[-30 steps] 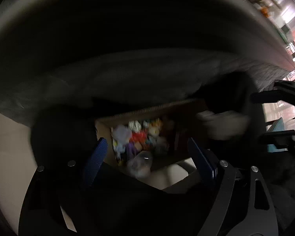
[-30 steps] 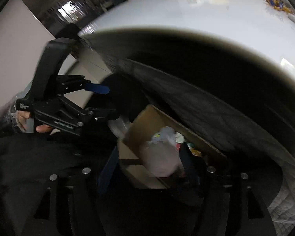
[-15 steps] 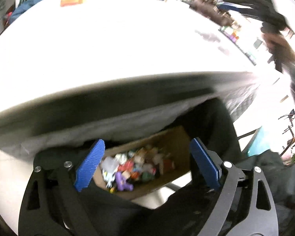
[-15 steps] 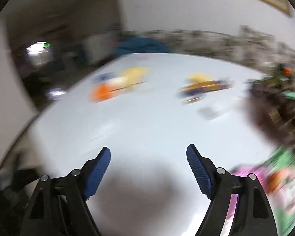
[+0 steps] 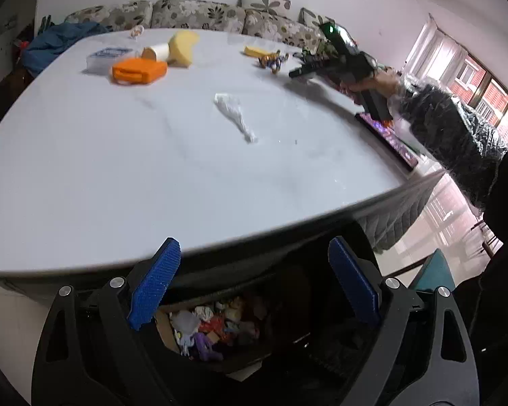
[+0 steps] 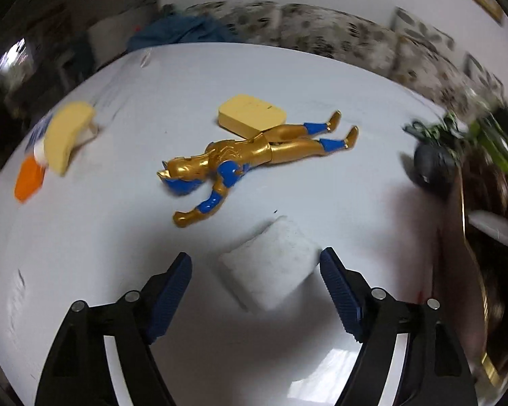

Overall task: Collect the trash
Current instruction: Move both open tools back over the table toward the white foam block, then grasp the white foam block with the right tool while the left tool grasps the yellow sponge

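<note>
A cardboard box (image 5: pixel 166 330) full of colourful trash sits below the near edge of the white table (image 5: pixel 84 169). My left gripper (image 5: pixel 254 287) is open and empty above the box. A crumpled white tissue (image 5: pixel 235 115) lies mid-table. My right gripper (image 6: pixel 255 291) is open over the table, and a folded white paper pad (image 6: pixel 271 265) lies between its fingers, apart from both. The right gripper also shows in the left wrist view (image 5: pixel 342 66), held over the far right of the table.
A gold and blue toy figure (image 6: pixel 250 157) lies just beyond the white pad, with a yellow block (image 6: pixel 250 115) behind it. An orange case (image 5: pixel 139 71), a yellow sponge (image 5: pixel 183 47) and a clear box (image 5: pixel 105 57) stand at the far left. A toy truck (image 6: pixel 457 149) is at the right.
Both grippers have risen from the box under the table. The right one dropped its white wad and swung over the table to the white pad. The left one now looks across the tabletop.
</note>
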{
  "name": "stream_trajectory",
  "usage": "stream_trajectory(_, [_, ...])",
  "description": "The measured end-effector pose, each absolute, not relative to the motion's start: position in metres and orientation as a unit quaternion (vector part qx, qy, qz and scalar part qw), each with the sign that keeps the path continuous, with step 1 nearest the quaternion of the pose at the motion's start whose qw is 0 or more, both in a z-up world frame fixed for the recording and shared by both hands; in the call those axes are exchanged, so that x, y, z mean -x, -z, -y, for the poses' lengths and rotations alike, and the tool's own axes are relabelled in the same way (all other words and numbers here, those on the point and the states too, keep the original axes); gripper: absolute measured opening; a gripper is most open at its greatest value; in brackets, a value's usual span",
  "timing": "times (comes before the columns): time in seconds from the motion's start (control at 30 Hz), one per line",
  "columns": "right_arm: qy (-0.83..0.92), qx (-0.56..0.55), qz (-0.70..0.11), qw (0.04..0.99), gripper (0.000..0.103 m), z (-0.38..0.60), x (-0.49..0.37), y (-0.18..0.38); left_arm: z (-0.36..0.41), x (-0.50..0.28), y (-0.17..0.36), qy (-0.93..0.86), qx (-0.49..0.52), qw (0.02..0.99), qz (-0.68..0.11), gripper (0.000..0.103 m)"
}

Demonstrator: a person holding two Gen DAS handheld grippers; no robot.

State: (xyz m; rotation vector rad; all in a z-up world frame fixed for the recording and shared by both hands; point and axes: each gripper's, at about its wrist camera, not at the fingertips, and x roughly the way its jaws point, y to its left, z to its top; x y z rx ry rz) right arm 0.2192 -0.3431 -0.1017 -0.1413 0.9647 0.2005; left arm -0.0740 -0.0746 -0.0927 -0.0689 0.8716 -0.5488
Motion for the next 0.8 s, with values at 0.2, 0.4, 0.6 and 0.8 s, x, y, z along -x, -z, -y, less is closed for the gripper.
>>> stream_trajectory(0.2, [-0.083,0.005,-0.475,0.876,0.002,0.359,-0.218,0.097,0.078,0.046,0.065,0.238,0.029,0.89,-0.388,0.087])
stream_trajectory(0.4, [-0.079,0.01,-0.447,0.891,0.024,0.362,-0.197,0.08,0.072,-0.025,0.042,0.174,0.043,0.913,-0.366,0.087])
stream_trajectory(0.6, [-0.03,0.005,-0.408,0.912,0.067,0.375,-0.206,0.064,0.076,-0.042,0.034,0.193,0.068,0.915,-0.349,0.087])
stream_trajectory(0.8, [0.026,-0.074,-0.437,0.896,0.045,0.377,-0.259,0.081,0.093,-0.049,0.045,0.186,0.036,0.917,-0.352,0.087])
